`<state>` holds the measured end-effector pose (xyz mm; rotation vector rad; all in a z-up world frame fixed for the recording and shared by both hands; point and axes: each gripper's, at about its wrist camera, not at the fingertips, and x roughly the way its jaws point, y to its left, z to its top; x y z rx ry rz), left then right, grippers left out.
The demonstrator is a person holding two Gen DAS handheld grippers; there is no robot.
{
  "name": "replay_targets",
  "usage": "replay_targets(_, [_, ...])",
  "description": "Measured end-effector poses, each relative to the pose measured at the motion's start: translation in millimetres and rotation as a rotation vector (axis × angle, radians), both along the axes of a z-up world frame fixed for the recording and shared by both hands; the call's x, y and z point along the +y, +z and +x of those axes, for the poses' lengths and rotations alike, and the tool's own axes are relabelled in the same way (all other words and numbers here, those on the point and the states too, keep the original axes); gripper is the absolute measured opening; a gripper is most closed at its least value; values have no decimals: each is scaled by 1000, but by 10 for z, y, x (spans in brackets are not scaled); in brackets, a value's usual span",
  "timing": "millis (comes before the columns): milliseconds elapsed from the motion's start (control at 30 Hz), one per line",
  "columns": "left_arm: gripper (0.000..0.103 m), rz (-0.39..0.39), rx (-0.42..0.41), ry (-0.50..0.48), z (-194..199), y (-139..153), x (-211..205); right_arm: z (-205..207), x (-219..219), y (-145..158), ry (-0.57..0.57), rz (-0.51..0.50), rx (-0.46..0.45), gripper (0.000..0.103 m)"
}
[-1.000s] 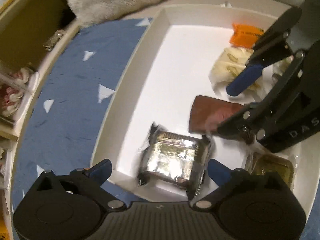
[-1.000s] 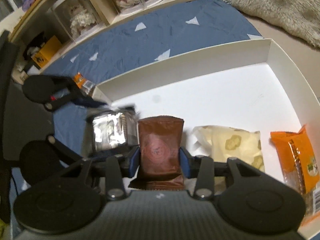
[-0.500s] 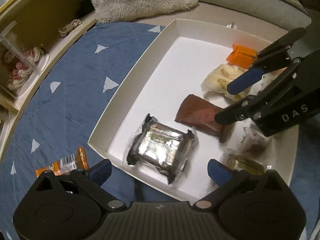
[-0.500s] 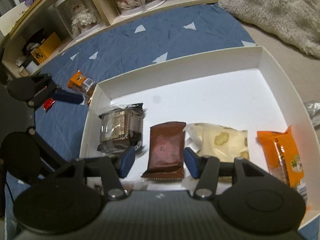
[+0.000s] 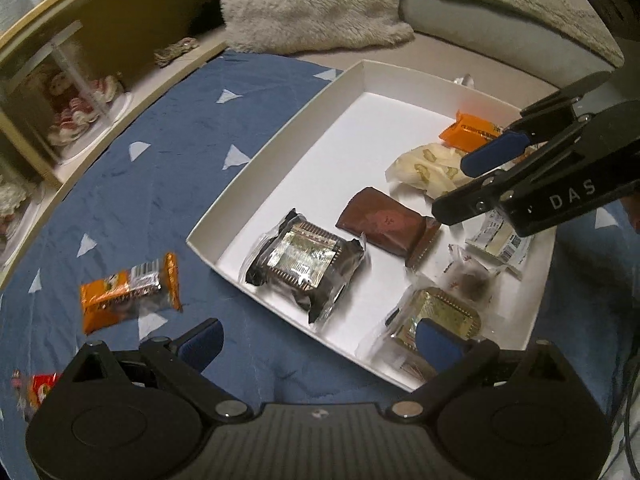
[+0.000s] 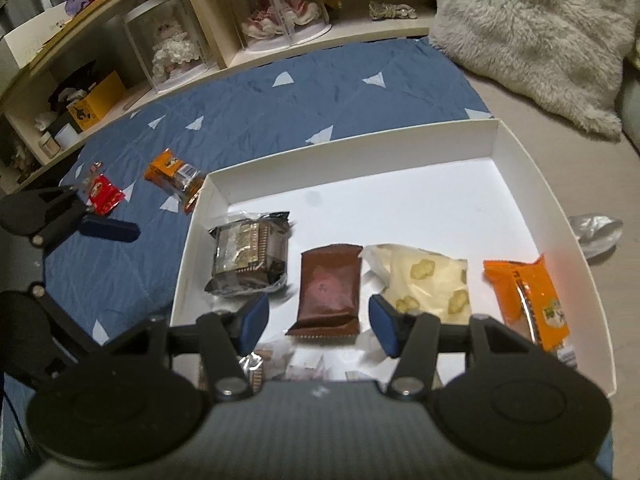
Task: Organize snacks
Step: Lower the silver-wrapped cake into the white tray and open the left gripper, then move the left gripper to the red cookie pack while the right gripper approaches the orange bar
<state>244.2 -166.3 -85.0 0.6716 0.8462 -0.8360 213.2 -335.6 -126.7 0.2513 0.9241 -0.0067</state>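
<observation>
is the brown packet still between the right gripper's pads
No, the brown packet lies flat in the white box, ahead of the open right gripper, whose jaws have just been opening with nothing between them.

snacks (image 6: 328, 290) in box (image 6: 352, 148), box on blanket (image 6: 280, 96)

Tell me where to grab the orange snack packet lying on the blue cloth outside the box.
The orange snack packet lies flat, clear of the white box. Come from above with the open left gripper and pinch across its narrow width at mid-body; the crimped ends look too thin to hold.
</observation>
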Motion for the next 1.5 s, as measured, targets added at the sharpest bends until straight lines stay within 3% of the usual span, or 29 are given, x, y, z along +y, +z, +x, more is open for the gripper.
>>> replay_targets(433, [103,-161,-3,207,-147,232,417,-259,35,165,-38,-66,-42,78])
replay_targets(700, [103,-279,29,364,-163,268,643,-395,41,266,-64,-101,-83,102])
replay_targets(967, [103,-399,72,564,-72,175,946,-413,115,284,-56,-127,-111,102])
replay_targets(1233, [103,-440,63,712,103,126,1318,-266,264,263,-17,-136,-176,102])
replay_targets(1500, [103,-478,51,913,368,44,1754,123,637,233,113,-149,-251,103])
